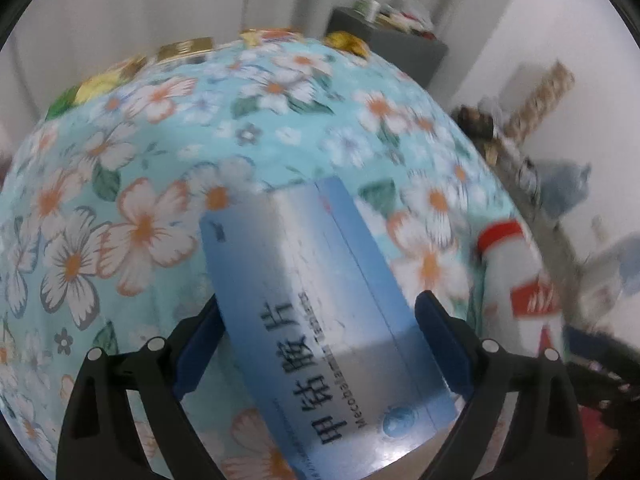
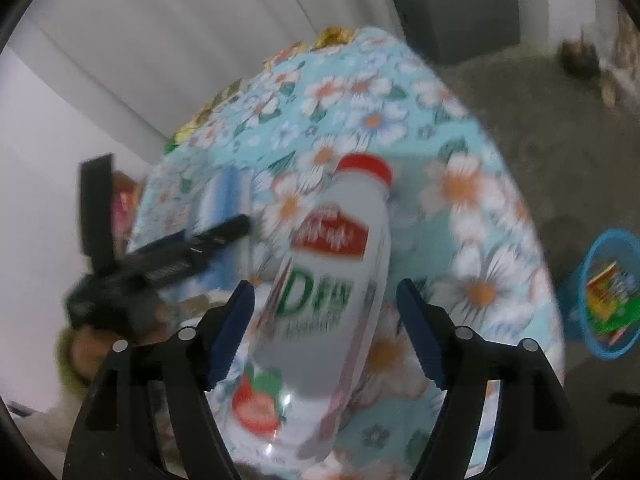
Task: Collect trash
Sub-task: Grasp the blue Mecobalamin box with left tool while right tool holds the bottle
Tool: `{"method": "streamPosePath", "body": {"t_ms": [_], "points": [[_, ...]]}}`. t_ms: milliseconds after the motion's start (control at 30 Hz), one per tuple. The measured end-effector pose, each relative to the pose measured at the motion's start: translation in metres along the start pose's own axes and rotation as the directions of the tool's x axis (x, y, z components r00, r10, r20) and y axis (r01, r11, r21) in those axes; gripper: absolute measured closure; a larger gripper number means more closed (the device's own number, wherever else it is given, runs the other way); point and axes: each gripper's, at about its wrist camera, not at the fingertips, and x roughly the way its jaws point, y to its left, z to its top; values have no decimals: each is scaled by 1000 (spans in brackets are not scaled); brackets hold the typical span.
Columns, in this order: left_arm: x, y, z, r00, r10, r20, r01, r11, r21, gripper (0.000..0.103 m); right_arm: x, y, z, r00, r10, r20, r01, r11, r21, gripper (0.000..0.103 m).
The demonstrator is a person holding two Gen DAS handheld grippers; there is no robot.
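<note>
A blue medicine box (image 1: 320,300) with Chinese print lies on the floral tablecloth (image 1: 168,152). My left gripper (image 1: 320,336) is open, its blue pads on either side of the box; the left pad touches the box edge. A white bottle (image 2: 324,304) with a red cap and red label lies on the cloth. My right gripper (image 2: 324,328) is open around the bottle's middle, with gaps on both sides. The bottle also shows in the left wrist view (image 1: 516,272), at the right. The left gripper (image 2: 168,256) and the box (image 2: 220,200) show in the right wrist view, at the left.
Several gold and yellow wrappers (image 1: 184,48) lie along the table's far edge. A blue basket (image 2: 608,292) with colourful packets stands on the floor at the right. A grey cabinet (image 2: 456,8) stands behind the table. Clutter (image 1: 532,100) lies by the right wall.
</note>
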Motion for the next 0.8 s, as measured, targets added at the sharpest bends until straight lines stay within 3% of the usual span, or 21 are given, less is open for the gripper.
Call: {"method": "streamPosePath", "body": {"t_ms": [100,167,267,567,700,800], "points": [[1,-8,-9,1000,22,12,-23,998,62,12,9,-7,-11,998,39,-44,-38,999,22,32],[-2,-9,-14,1000,12,14,-13,997,79,13,12,-13,-17,991,117,-60,-113,991,68,40],[-10,-8,-22,1000,-20,14,19,993,114,20,7,-24,-20,982,181,-52,-175,979,101,41],[-48,6,-81,986,-128,-106,141,982,127,21,-26,-32,-55,984,156,-90,-153,987,41,41],[-54,3,-89,991,-98,-87,106,989,101,18,-28,-38,-65,984,161,-75,-155,985,80,39],[-48,-5,-89,996,-46,-75,55,992,117,16,-26,-34,-59,992,118,-46,-114,990,86,31]]}}
